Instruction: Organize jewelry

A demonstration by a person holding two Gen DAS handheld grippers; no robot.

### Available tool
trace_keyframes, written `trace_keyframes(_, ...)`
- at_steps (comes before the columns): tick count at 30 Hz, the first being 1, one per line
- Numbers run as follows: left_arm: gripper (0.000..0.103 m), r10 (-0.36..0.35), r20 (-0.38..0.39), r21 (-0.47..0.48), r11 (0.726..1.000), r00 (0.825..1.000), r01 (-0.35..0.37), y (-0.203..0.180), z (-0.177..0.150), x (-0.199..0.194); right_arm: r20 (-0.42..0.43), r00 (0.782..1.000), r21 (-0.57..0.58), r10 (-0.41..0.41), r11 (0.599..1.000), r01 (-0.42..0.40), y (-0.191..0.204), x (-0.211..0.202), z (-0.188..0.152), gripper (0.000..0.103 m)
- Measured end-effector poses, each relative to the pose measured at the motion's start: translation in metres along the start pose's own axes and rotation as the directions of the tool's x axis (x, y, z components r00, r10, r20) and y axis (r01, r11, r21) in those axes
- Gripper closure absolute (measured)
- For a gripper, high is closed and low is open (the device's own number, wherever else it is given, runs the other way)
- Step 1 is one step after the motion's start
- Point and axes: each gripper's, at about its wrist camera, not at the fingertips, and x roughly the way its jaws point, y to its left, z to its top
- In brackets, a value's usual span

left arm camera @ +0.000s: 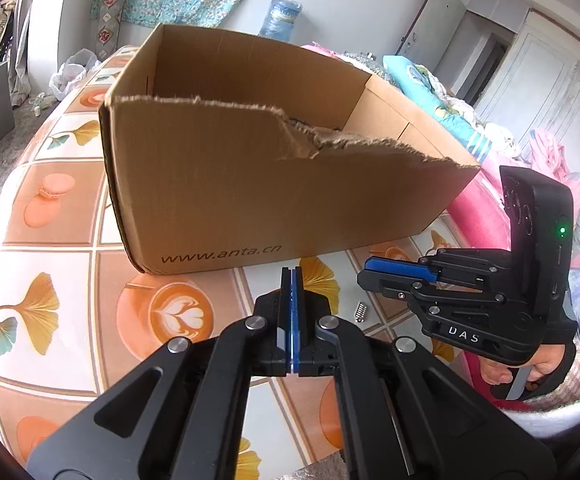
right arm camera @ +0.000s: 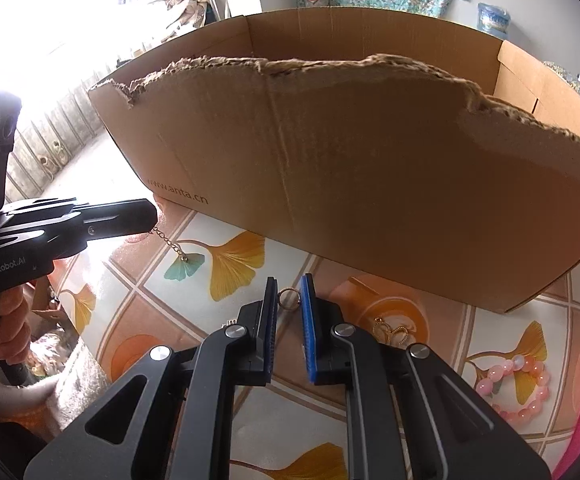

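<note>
In the right wrist view my right gripper (right arm camera: 289,292) points down at the patterned tabletop, and its pads close against both sides of a small gold ring (right arm camera: 288,299). My left gripper (right arm camera: 154,218) reaches in from the left, shut on a thin gold chain (right arm camera: 169,243) that dangles from its tip towards the table. In the left wrist view the left gripper (left arm camera: 292,280) shows its blue pads pressed together, and the chain is hidden there. The right gripper (left arm camera: 364,274) is low at the right. An open cardboard box (left arm camera: 249,184) with a torn front rim stands just behind both grippers.
Gold earrings (right arm camera: 394,330) and a pink bead bracelet (right arm camera: 518,384) lie on the table (right arm camera: 157,312) right of my right gripper. A small silver piece (left arm camera: 361,312) lies between the grippers. Pink bedding (left arm camera: 478,216) borders the table's right side.
</note>
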Motion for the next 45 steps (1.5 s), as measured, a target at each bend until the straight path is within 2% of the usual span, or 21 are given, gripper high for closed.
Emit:
trace_keyframes(3, 0.103, -0.012, 0.02, 0.001, 1.0, 1.0, 0.012, -0.002, 0.003, -0.007, 0.019, 0.999, 0.026, 0.026, 0.999, -0.026, -0.005, -0.009, 0.001, 0.091)
trace_keyframes(10, 0.103, -0.11, 0.1, 0.017, 0.994, 0.989, 0.108, -0.018, 0.021, -0.041, 0.107, 0.988, 0.049, 0.112, 0.992, -0.118, -0.008, -0.047, 0.005, 0.091)
trace_keyframes(15, 0.103, -0.201, 0.189, 0.064, 0.979, 0.961, 0.193, -0.032, 0.046, -0.075, 0.213, 0.957, 0.027, 0.198, 0.978, -0.209, -0.005, -0.086, 0.022, 0.091)
trace_keyframes(18, 0.103, -0.221, 0.219, 0.091, 0.974, 0.95, 0.206, -0.036, 0.067, -0.086, 0.263, 0.938, 0.009, 0.225, 0.972, -0.235, -0.005, -0.1, 0.042, 0.091)
trace_keyframes(20, 0.103, -0.192, 0.21, 0.095, 0.98, 0.958, 0.176, -0.039, 0.086, -0.082, 0.277, 0.93, 0.013, 0.241, 0.967, -0.255, -0.011, -0.103, 0.056, 0.091)
trace_keyframes(22, 0.103, -0.13, 0.173, 0.086, 0.989, 0.976, 0.116, -0.037, 0.103, -0.069, 0.254, 0.934, 0.033, 0.251, 0.963, -0.267, -0.02, -0.098, 0.074, 0.091)
trace_keyframes(27, 0.103, -0.035, 0.036, 0.04, 0.999, 0.999, 0.034, -0.015, 0.134, -0.022, 0.11, 0.957, 0.154, 0.267, 0.947, -0.282, -0.041, -0.046, 0.11, 0.091)
trace_keyframes(31, 0.103, 0.022, -0.06, 0.01, 1.0, 0.998, -0.021, 0.009, 0.142, 0.014, 0.007, 0.964, 0.208, 0.265, 0.943, -0.26, -0.047, -0.004, 0.121, 0.091)
trace_keyframes(34, 0.103, 0.088, -0.097, 0.0, 0.996, 0.991, -0.088, 0.019, 0.145, 0.031, -0.026, 0.964, 0.227, 0.266, 0.94, -0.253, -0.047, 0.011, 0.129, 0.09)
trace_keyframes(37, 0.102, 0.094, -0.111, -0.03, 0.995, 0.989, -0.098, 0.028, 0.149, 0.04, -0.03, 0.96, 0.249, 0.279, 0.932, -0.263, -0.049, 0.018, 0.138, 0.09)
trace_keyframes(39, 0.097, 0.089, -0.11, -0.049, 0.994, 0.99, -0.094, 0.032, 0.151, 0.041, -0.019, 0.959, 0.251, 0.283, 0.93, -0.27, -0.048, 0.014, 0.14, 0.09)
trace_keyframes(45, 0.094, 0.076, -0.066, -0.058, 0.995, 0.995, -0.08, 0.031, 0.155, 0.034, 0.03, 0.957, 0.252, 0.29, 0.924, -0.288, -0.051, -0.001, 0.141, 0.09)
